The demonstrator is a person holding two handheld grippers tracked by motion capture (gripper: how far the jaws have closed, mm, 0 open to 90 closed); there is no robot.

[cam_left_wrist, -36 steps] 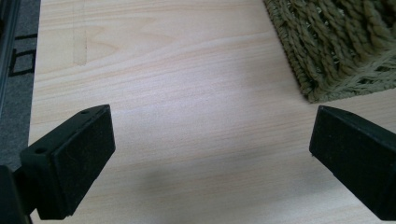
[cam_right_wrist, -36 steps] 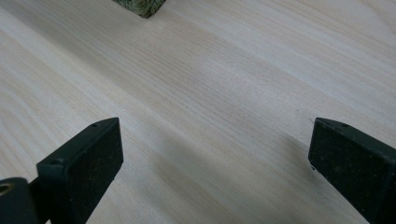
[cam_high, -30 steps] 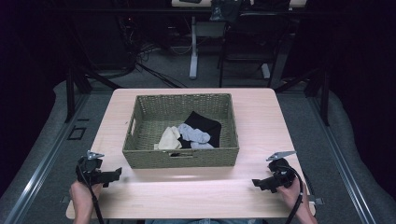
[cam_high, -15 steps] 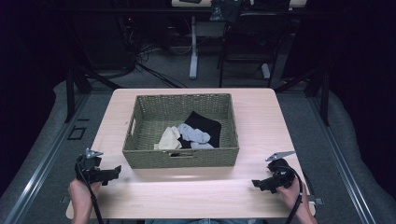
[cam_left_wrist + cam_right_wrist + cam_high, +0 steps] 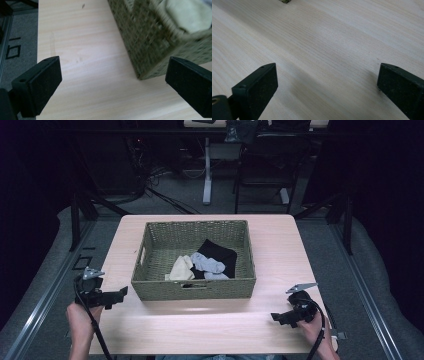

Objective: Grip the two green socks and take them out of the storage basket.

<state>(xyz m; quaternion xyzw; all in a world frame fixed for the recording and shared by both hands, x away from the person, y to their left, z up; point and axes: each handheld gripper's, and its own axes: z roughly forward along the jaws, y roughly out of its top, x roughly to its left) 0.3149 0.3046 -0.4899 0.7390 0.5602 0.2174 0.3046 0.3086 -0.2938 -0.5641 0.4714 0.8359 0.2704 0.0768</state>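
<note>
1. The left hand-held gripper [image 5: 120, 293] hovers over the near left part of the table [image 5: 280, 250], its jaws spread wide with nothing between them
2. In the left gripper view the same left hand-held gripper [image 5: 112, 82] shows bare wood between its jaws, and the near left corner of the basket [image 5: 150, 42] stands just ahead of it, toward its right jaw
3. The basket [image 5: 195, 287] is a woven, greenish box; in the high view it sits to the right of and just beyond the left hand-held gripper, near it but apart
4. The right hand-held gripper [image 5: 276, 317] is held low over the near right part of the table, jaws also wide apart and holding nothing
5. In the right gripper view the right hand-held gripper [image 5: 325, 87] looks along plain table top, with a corner of the basket [image 5: 285, 1] far ahead of it at the top edge
6. The basket lies well to the left of and beyond the right hand-held gripper
7. Inside the basket lie socks: a cream sock [image 5: 181, 268] nearest the left hand-held gripper's side, a grey sock [image 5: 207, 264] beside it, and a black sock [image 5: 220, 255] behind those, toward the far right of the basket
8. The cream sock [image 5: 187, 15] also shows over the basket's rim in the left gripper view, ahead and right of the jaws
9. Each hand-held gripper is held by a hand [image 5: 80, 317] coming in from the near edge
</note>
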